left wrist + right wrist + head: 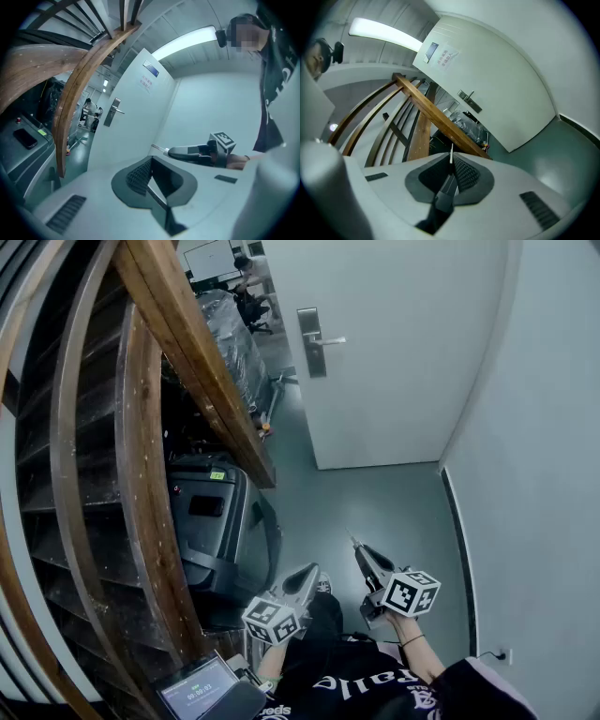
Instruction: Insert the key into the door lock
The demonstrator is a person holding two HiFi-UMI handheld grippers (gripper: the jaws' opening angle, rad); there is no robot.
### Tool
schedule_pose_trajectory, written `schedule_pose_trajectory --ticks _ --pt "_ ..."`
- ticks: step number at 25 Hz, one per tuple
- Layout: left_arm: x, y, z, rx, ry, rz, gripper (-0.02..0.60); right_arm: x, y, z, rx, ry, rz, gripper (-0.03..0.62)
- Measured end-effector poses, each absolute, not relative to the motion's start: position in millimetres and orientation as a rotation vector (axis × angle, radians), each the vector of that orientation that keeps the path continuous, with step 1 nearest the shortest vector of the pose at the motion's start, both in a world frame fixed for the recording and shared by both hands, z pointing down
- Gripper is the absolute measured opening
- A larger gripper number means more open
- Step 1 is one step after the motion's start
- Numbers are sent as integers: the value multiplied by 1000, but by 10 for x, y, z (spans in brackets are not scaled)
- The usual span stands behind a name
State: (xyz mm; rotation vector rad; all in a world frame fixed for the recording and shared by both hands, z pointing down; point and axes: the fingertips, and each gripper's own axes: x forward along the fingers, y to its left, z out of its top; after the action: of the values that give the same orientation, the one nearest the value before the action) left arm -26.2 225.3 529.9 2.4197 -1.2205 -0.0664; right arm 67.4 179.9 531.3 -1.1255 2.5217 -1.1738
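Observation:
The white door (394, 352) stands ahead, partly open, with a metal lock plate and lever handle (314, 341) near its left edge. The handle also shows in the left gripper view (114, 111) and the right gripper view (469, 101). My right gripper (357, 549) is shut on a thin metal key (451, 154), and the blade pokes out past the fingertips. The key (159, 149) points toward the door, well short of it. My left gripper (311, 570) is beside the right one, shut, with nothing in it.
A wooden stair stringer and curved rails (187, 362) fill the left side. A grey case (211, 521) sits under the stairs. A plain wall (544, 474) closes the right. A small screen (197, 690) is at bottom left. Plastic-wrapped goods (230, 334) and people are beyond the door.

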Motion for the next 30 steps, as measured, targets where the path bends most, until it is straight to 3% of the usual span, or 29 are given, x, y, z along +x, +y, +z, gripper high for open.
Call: schedule_pose_trajectory --ticks 15,30 --pt "-1395 86 5065 2460 -1200 -126 5 -335 -237 5040 -1155 2473 -1148 35" --pt "-1615 -1131 5172 2398 -1255 -129 5 -258 -1795 5105 -1188 2447 -1163 37"
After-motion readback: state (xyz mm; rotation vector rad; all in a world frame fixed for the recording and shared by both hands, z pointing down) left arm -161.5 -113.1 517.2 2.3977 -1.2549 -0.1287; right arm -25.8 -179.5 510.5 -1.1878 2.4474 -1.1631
